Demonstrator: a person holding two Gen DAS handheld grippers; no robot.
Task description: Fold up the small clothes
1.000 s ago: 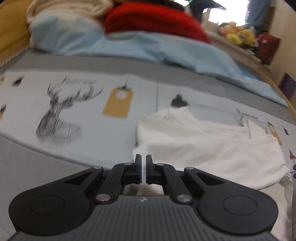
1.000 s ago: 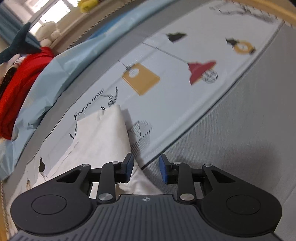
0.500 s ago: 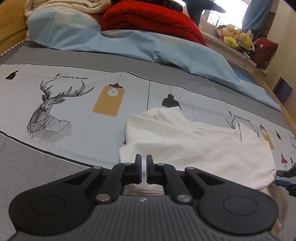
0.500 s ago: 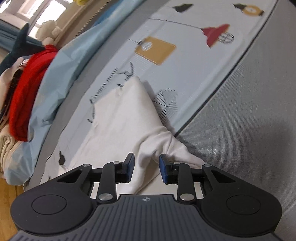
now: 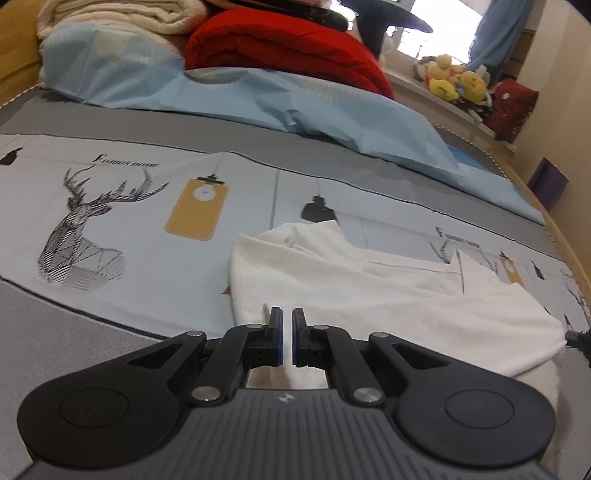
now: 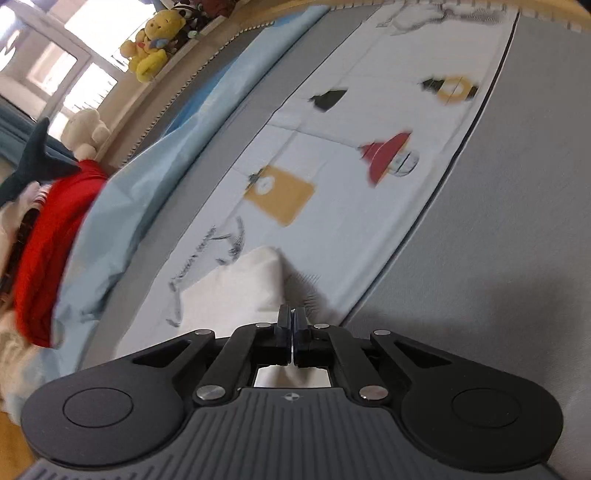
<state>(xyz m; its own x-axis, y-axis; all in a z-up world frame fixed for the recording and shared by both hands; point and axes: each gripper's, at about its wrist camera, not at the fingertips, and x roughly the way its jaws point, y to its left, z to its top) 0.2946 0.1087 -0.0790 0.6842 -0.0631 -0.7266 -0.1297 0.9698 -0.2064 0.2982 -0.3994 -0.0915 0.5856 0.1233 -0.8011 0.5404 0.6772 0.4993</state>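
At the head of the bed, beyond the work area, a folded red blanket (image 5: pixel 284 55) sits on a rumpled pale blue quilt (image 5: pixel 295 107), with a cream fleece blanket (image 5: pixel 122 14) stacked beside it and a dark blue plush shark (image 6: pixel 33 162) on top. Yellow plush toys (image 5: pixel 454 81) line the window ledge past the bed's far side. None of these lies on the printed band where the garment rests.

The small white cotton garment (image 5: pixel 369 291) lies on the bed sheet printed with a deer head, lamps and lettering (image 5: pixel 122 221). It is spread mostly flat, with one corner turned up near a black lamp print and a raised fold running across its middle. Its near edge is drawn up toward both tools.

The left gripper (image 5: pixel 287 341) is clenched on the garment's near hem, white cloth showing between and under its blue-padded fingers. The right gripper (image 6: pixel 291 341) is clamped tight on the garment's opposite near corner, fabric visible below the jaws; its tip shows at the right edge of the left wrist view.

To the right of the right gripper stretches bare grey mattress fabric (image 6: pixel 498 258), open and flat. A wooden bed frame (image 5: pixel 565 236) borders the far side.
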